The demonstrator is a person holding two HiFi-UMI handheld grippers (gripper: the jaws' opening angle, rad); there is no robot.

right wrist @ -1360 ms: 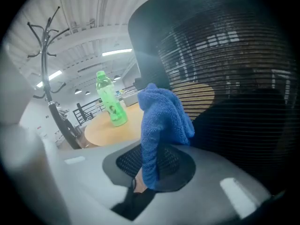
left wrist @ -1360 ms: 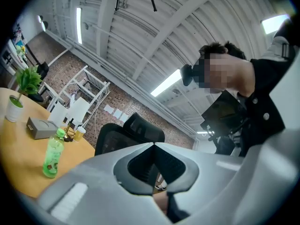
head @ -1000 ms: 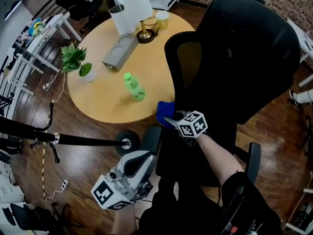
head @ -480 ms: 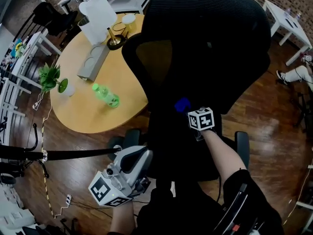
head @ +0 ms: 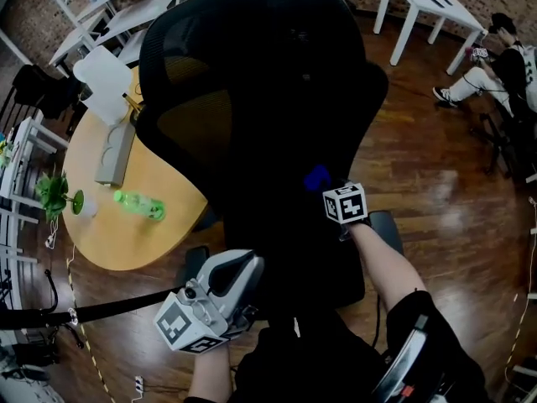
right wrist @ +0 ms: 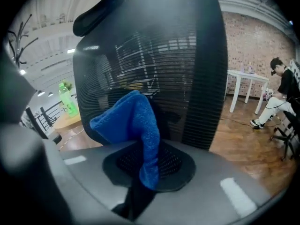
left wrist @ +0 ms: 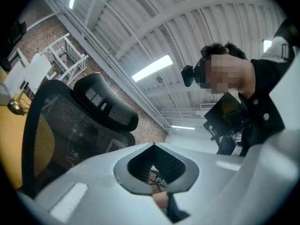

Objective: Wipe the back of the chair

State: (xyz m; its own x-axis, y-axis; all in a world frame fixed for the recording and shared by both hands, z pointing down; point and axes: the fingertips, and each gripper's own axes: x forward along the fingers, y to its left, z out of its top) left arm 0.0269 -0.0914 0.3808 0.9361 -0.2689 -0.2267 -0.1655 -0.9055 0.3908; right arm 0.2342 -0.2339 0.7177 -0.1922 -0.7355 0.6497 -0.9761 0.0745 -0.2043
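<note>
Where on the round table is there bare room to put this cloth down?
For the blue cloth, the freest patch is the near curve of the table, between the green bottle and the rim. Another bare strip lies between the grey box and the chair back. The far end is crowded by a white object; the plant takes the left edge.

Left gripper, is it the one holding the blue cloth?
No, the left gripper has its jaws together with nothing between them; the blue cloth sits pinched in the right gripper.

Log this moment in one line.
right gripper: shut on blue cloth | cloth: at chair back | left gripper: shut, empty
</note>
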